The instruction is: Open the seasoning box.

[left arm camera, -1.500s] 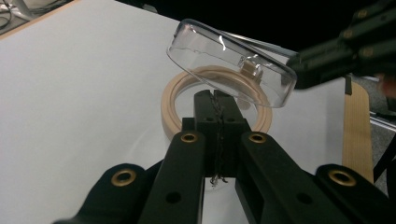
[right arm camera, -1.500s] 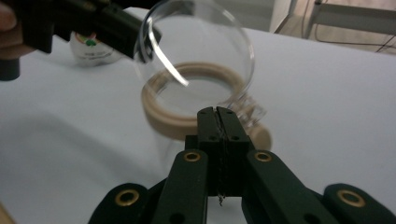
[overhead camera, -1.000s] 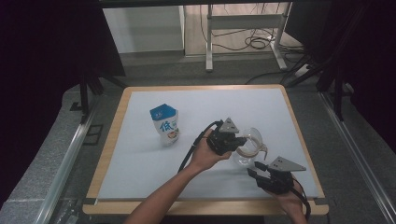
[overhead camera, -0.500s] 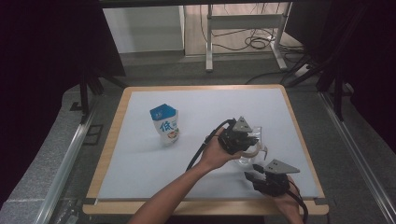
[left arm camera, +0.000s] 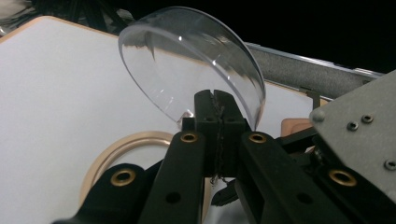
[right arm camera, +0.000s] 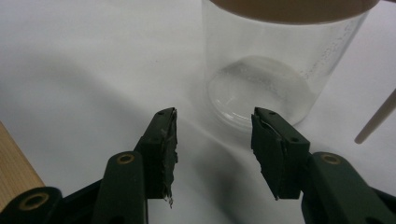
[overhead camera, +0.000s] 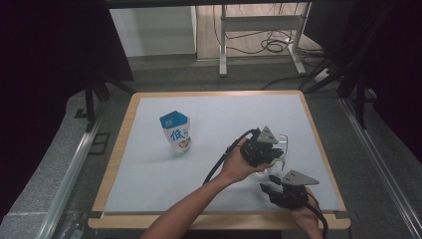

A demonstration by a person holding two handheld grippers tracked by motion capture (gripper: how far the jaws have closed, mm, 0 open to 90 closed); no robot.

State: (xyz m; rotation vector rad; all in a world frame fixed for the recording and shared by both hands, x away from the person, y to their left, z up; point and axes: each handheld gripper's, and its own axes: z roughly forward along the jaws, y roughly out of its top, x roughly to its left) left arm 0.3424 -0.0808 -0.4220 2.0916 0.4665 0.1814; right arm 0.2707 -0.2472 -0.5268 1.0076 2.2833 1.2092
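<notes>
While the left gripper (left arm camera: 216, 100) is pressed tight on the edge of a clear lid (left arm camera: 187, 60), the lid tilts up in the air at the top middle of the left gripper view. Below it, at the lower left, is the tan rim of a jar (left arm camera: 121, 147). In the high view the left gripper (overhead camera: 268, 149) sits at the right of the white table (overhead camera: 149, 164). The right gripper (right arm camera: 212, 135) is spread apart with nothing between its jaws, which just opened a bit. The clear jar (right arm camera: 275, 70) stands just past them, upper right. A blue and white pouch (overhead camera: 176, 132) stands left of middle.
</notes>
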